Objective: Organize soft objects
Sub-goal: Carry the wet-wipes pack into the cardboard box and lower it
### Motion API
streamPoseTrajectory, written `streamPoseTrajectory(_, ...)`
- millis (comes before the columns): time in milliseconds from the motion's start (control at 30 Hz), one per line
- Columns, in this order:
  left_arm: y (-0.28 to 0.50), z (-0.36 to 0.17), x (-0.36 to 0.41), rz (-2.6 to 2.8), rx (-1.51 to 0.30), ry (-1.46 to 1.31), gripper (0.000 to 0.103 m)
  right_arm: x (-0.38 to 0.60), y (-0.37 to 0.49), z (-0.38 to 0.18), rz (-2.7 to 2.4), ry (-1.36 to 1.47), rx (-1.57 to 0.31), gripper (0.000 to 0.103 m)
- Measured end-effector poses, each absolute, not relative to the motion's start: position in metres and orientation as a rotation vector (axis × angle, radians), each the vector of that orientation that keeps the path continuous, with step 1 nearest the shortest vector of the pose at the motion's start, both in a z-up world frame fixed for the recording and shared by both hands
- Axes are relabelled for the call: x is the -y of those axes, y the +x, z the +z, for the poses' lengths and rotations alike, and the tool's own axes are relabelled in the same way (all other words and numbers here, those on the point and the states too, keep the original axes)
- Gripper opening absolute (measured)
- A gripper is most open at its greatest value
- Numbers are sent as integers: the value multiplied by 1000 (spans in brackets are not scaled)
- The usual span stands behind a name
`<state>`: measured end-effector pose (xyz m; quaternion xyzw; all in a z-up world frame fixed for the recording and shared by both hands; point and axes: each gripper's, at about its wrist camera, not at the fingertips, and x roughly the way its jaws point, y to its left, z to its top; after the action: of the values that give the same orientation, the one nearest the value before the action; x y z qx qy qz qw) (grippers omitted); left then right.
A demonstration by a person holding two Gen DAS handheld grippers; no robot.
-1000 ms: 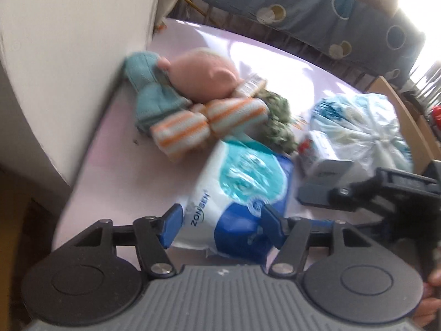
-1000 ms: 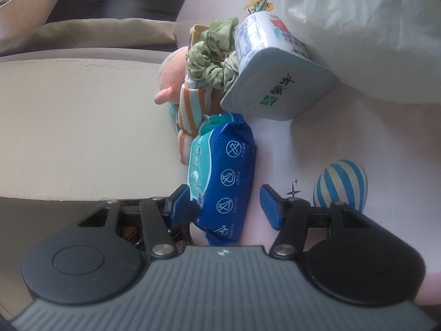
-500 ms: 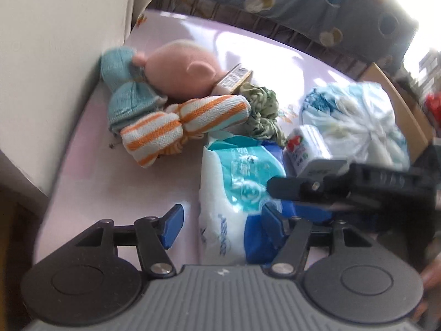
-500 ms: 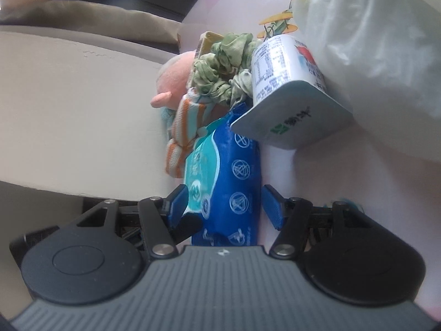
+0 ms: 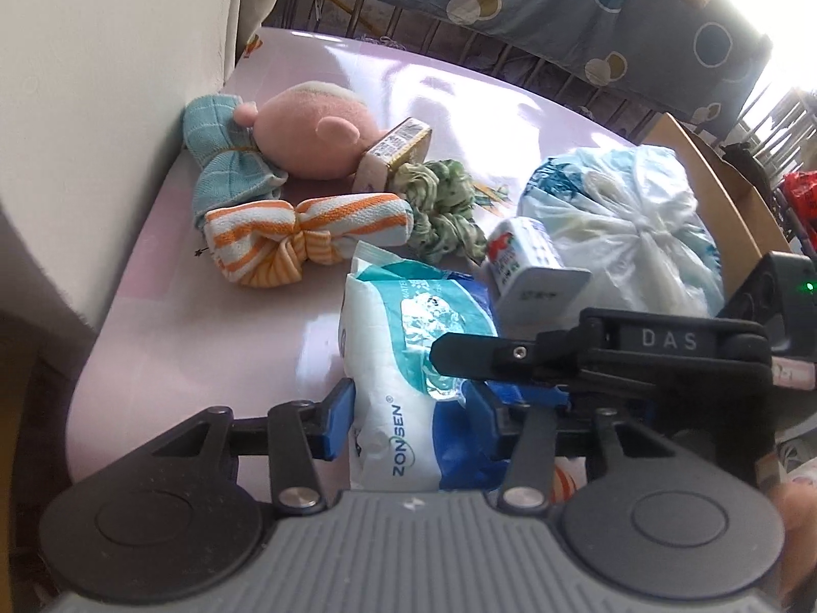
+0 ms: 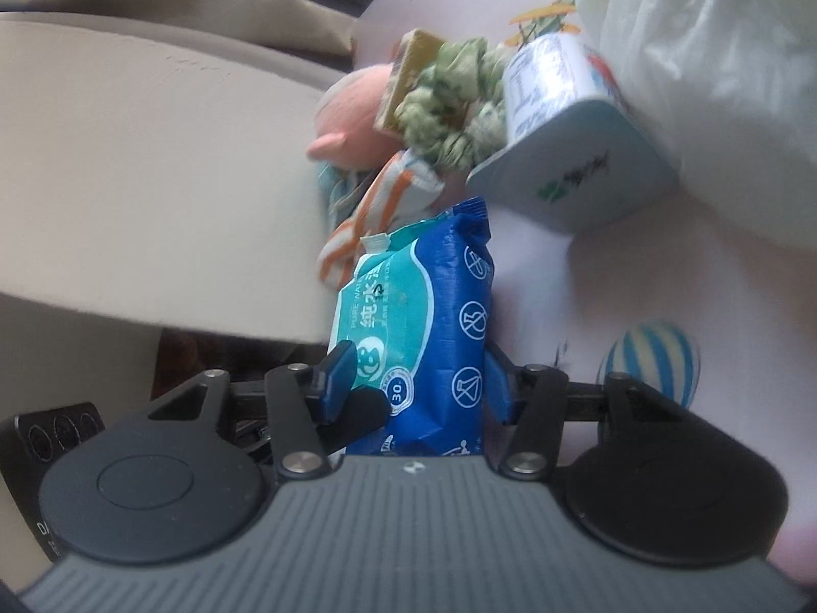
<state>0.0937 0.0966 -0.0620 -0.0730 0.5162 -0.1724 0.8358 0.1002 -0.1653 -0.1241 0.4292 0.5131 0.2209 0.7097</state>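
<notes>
Blue-and-white wipes pack (image 5: 408, 357), orange-striped cloth (image 5: 306, 235)

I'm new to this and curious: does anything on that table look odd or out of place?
Yes. Both grippers, left gripper and right gripper, have just closed on the same wet wipes pack. A small carton lies tipped on its side among the soft things.

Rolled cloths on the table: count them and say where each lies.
2. The teal cloth lies by the wall beside the pink plush toy. The orange-striped cloth lies just in front of it, next to the green scrunchie. Others may be hidden.
</notes>
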Motion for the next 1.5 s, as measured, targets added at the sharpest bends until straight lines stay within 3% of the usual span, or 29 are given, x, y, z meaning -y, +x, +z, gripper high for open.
streamPoseTrajectory(200,68,-20,-89,-372,-1024,-141,47,172,85,-94,545,966,-1088,51)
streamPoseTrajectory(400,55,45,-46,-455,-881,-75,48,218,74,-31,567,937,-922,51)
streamPoseTrajectory(633,57,103,60,-633,-760,11,48,330,50,34,479,917,-720,51)
streamPoseTrajectory(800,66,107,166,-768,-745,84,48,433,38,48,359,916,-671,51)
streamPoseTrajectory(1133,127,35,318,-821,-934,224,48,577,83,-33,205,984,-826,53)
streamPoseTrajectory(1300,149,-1,333,-758,-1033,270,48,578,122,-89,183,950,-983,53)
streamPoseTrajectory(1500,149,2,303,-775,-1024,238,48,569,137,-121,119,870,-1113,52)
